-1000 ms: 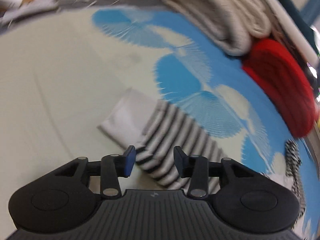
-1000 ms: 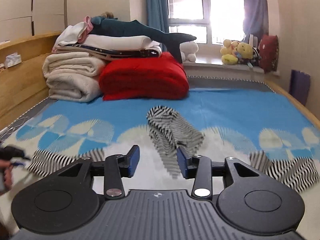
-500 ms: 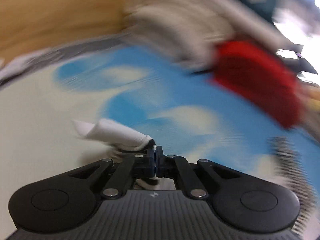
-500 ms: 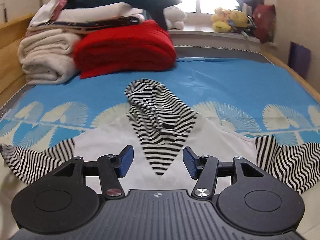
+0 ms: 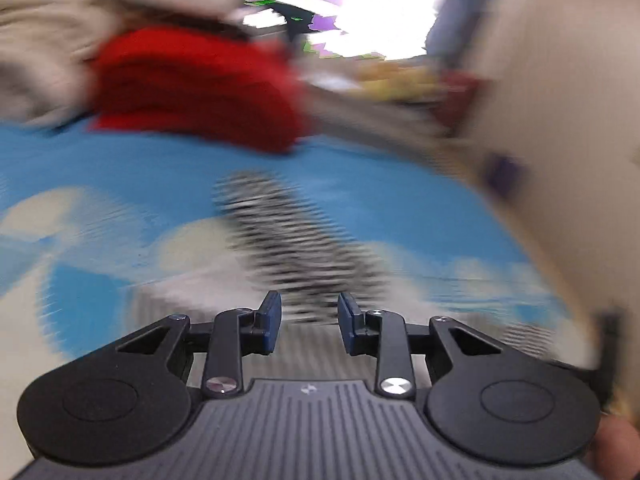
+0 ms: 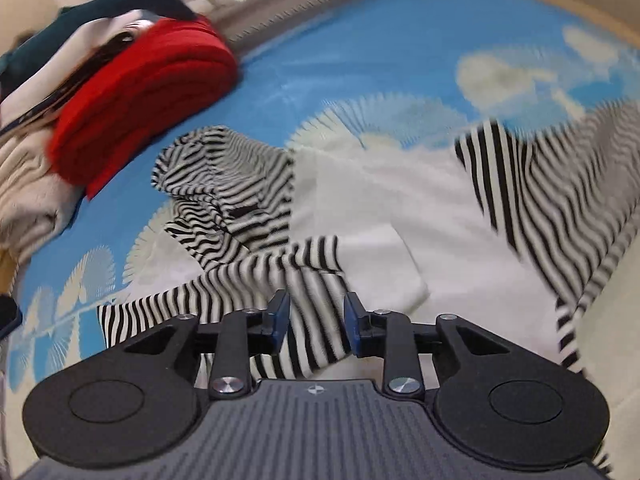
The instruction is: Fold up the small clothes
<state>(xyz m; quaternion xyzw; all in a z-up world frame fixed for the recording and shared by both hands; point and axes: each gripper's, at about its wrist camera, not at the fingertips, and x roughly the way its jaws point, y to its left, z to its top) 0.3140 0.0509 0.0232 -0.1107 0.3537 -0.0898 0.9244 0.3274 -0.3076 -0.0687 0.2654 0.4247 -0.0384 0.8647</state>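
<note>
A small white hooded top (image 6: 360, 200) with black-and-white striped hood (image 6: 228, 184) and sleeves lies on the blue patterned bed sheet (image 6: 380, 48). Its left sleeve (image 6: 248, 284) is folded across the white body; the right sleeve (image 6: 560, 184) lies spread out. My right gripper (image 6: 314, 318) is open just above the folded sleeve. My left gripper (image 5: 309, 322) is open and empty; its view is blurred and shows the striped hood (image 5: 288, 236) ahead.
A folded red blanket (image 6: 140, 96) and a stack of cream and white bedding (image 6: 24, 176) sit at the head of the bed. The red blanket (image 5: 192, 84) also shows in the left wrist view, with a bright window (image 5: 360, 8) behind.
My left gripper shut on the left sleeve, carried it over the body, and has now opened and let it go. My right gripper moved closer and tilted down over the garment.
</note>
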